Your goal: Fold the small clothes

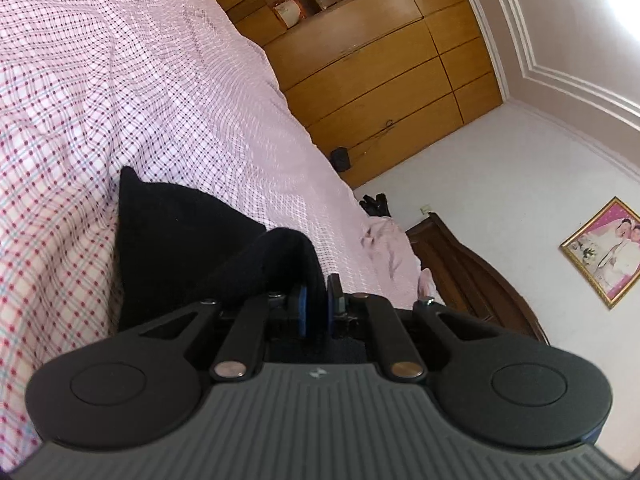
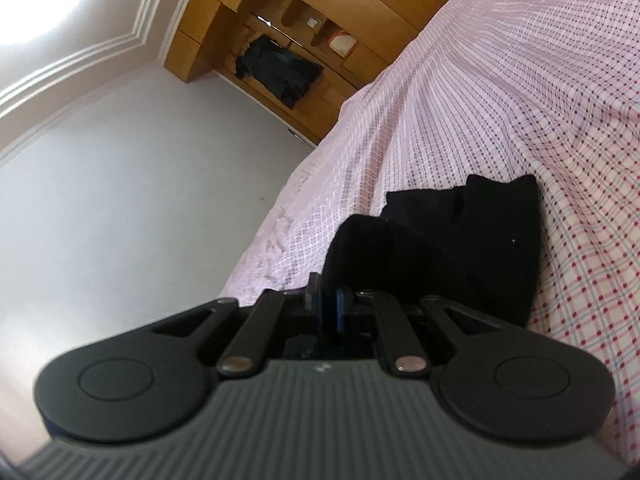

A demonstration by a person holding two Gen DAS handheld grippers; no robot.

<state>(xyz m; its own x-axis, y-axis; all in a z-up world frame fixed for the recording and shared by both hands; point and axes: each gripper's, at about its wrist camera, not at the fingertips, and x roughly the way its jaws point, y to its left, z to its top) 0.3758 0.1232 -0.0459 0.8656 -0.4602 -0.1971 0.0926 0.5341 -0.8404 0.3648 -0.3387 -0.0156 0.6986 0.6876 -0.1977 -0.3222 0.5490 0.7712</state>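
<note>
Garment [image 1: 176,240] pinched by both hand-held grippers [image 1: 316,300] [image 2: 328,304] | framed picture [image 1: 604,252] left view only

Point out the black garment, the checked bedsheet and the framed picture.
black garment [image 1: 172,240], left wrist view, its flat part on the bed
checked bedsheet [image 2: 500,92], right wrist view, bare stretch
framed picture [image 1: 606,252], left wrist view, its middle

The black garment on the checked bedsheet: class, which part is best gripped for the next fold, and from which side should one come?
Probably its near edge, approached low from the bed's near side. The black garment rises from the checked bedsheet there, while its far part lies flat. The left gripper and right gripper already pinch that edge, one at each end.
</note>
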